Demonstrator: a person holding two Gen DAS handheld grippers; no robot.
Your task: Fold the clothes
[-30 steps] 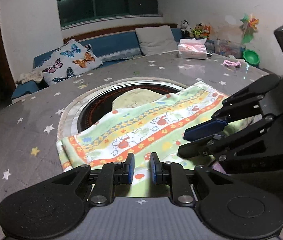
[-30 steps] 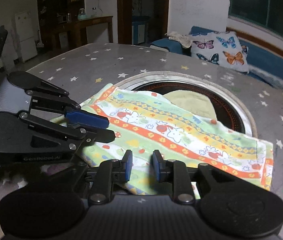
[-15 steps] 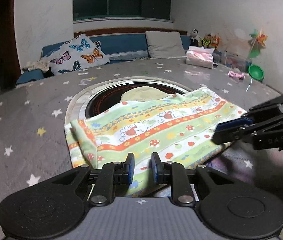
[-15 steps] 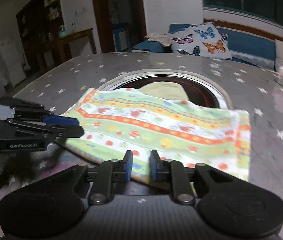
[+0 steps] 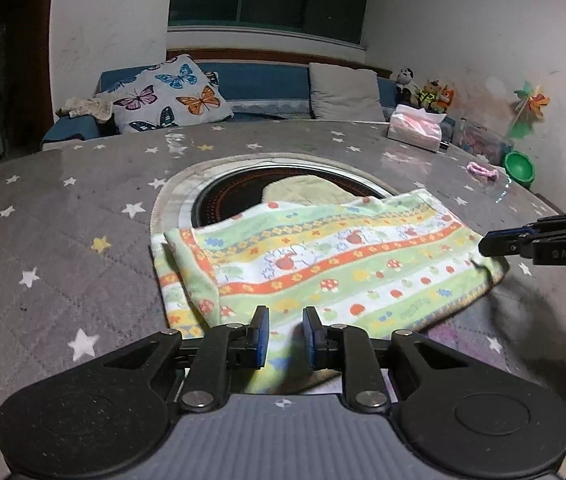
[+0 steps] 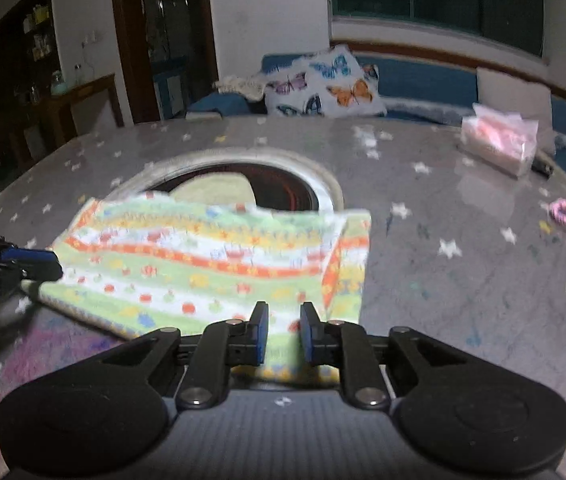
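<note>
A folded cloth with green, yellow and orange stripes and mushroom prints (image 5: pixel 335 264) lies on the grey star-patterned table; it also shows in the right wrist view (image 6: pixel 211 264). My left gripper (image 5: pixel 285 336) is open with nothing in it, its fingers just over the cloth's near edge. My right gripper (image 6: pixel 283 334) is also open and holds nothing, at the cloth's near right corner. In the left wrist view the right gripper's fingers (image 5: pixel 523 240) reach the cloth's right edge. In the right wrist view the left gripper's fingers (image 6: pixel 23 264) sit at its left edge.
A round dark inset (image 5: pixel 243 196) in the table holds a pale yellow cloth (image 5: pixel 303 192), partly under the striped one. A tissue pack (image 5: pixel 415 132), a pink hair tie (image 5: pixel 481 170) and a green bowl (image 5: pixel 519 164) are at the far right. A sofa with cushions stands behind.
Both grippers have pulled back and apart, from over the middle of the cloth to its near edge and sides. The cloth lies flat on the table.
</note>
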